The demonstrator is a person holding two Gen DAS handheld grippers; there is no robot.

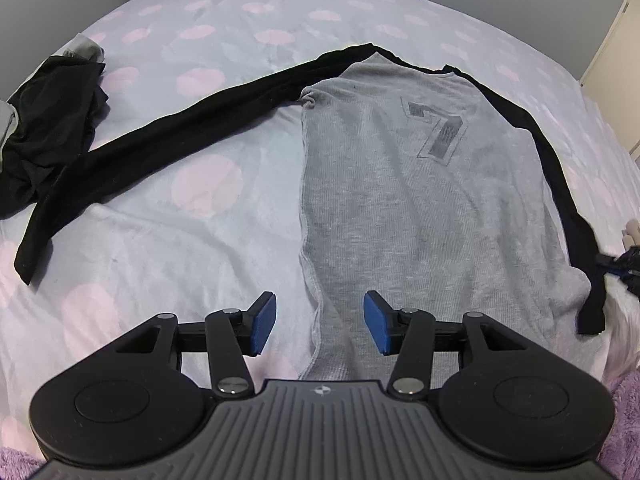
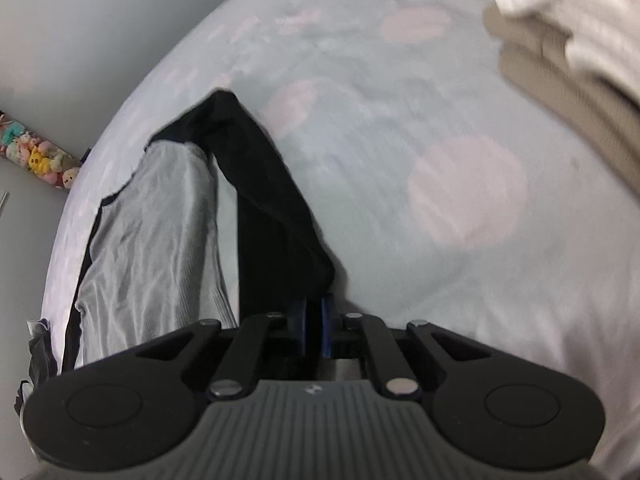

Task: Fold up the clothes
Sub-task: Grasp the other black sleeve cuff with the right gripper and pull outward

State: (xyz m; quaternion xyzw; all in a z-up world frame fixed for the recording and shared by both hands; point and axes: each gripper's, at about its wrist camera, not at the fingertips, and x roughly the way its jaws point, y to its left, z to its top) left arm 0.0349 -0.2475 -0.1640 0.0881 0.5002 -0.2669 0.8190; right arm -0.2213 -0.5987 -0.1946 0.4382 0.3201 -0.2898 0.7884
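The grey knit shirt with black long sleeves [image 1: 420, 184] lies flat on the spotted bed [image 1: 180, 240], centre-right. The right tool [image 2: 314, 322] pinches one black sleeve [image 2: 272, 208]; carry it smoothly across. The left tool [image 1: 320, 322] hovers spread over the hem.

black left tongs [image 1: 320, 322], blue pads [image 1: 265, 322], ribbed grey housing, silver screws

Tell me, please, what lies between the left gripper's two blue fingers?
In the left wrist view, the gray shirt's lower left edge runs between the fingers, untouched, with bedsheet beside it.
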